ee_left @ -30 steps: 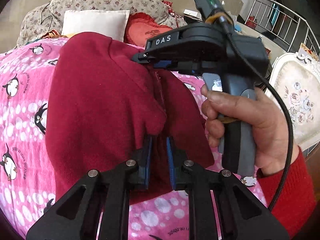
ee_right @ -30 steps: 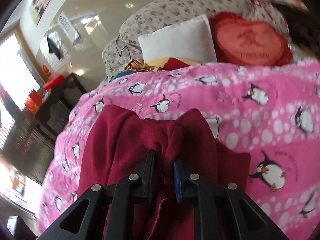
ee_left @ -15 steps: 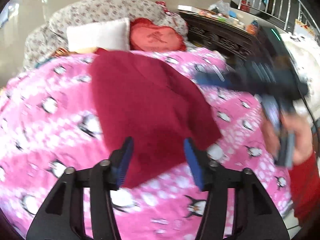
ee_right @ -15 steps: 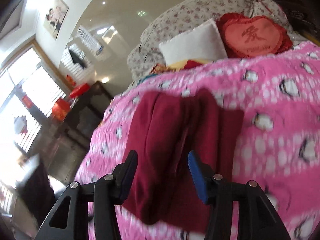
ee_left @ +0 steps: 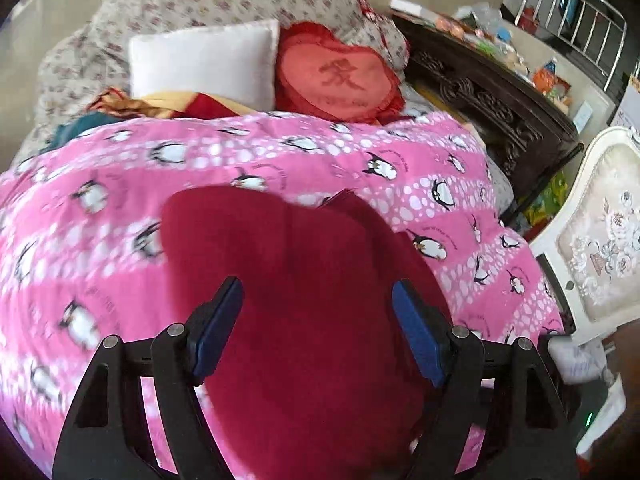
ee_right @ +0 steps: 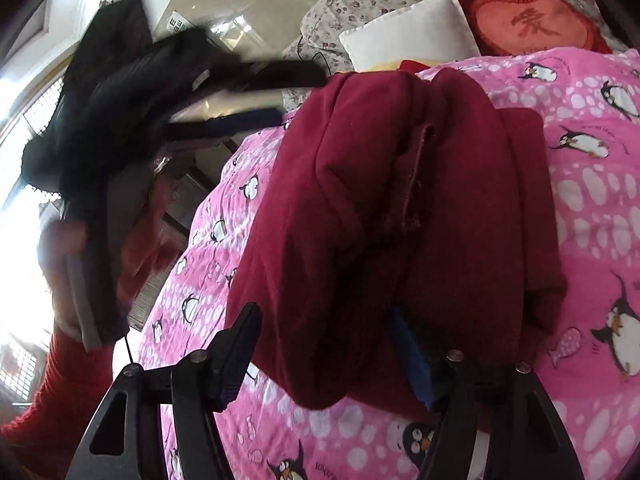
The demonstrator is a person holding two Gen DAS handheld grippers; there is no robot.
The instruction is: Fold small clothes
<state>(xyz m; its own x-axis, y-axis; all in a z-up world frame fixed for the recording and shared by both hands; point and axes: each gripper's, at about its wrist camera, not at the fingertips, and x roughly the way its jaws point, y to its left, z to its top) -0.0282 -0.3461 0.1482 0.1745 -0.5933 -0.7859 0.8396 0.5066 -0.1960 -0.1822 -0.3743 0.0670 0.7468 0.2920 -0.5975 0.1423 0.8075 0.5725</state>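
Observation:
A dark red garment point(ee_left: 280, 248) lies folded in a bundle on the pink penguin blanket point(ee_left: 120, 208). My left gripper point(ee_left: 318, 296) hovers over its near end. Its jaws are opening wide and the blue pads touch nothing. In the right wrist view the garment point(ee_right: 360, 180) fills the middle, with a hem seam showing. My right gripper point(ee_right: 324, 320) sits at its near edge with jaws opening. The cloth lies loose between them, and its fold partly covers the right pad. The left gripper point(ee_right: 296, 94) shows blurred at the upper left, apart from the cloth.
A white pillow point(ee_left: 204, 60) and a red heart cushion point(ee_left: 340, 76) lean against a floral quilt at the back. A dark carved table point(ee_left: 492, 96) and a white upholstered chair point(ee_left: 600, 232) stand to the right. A hand with a red sleeve point(ee_right: 60, 392) holds the left gripper.
Both grippers were shut on the garment a second ago and have let go and opened. The left one pulled back and up, and the garment now rests folded on the blanket.

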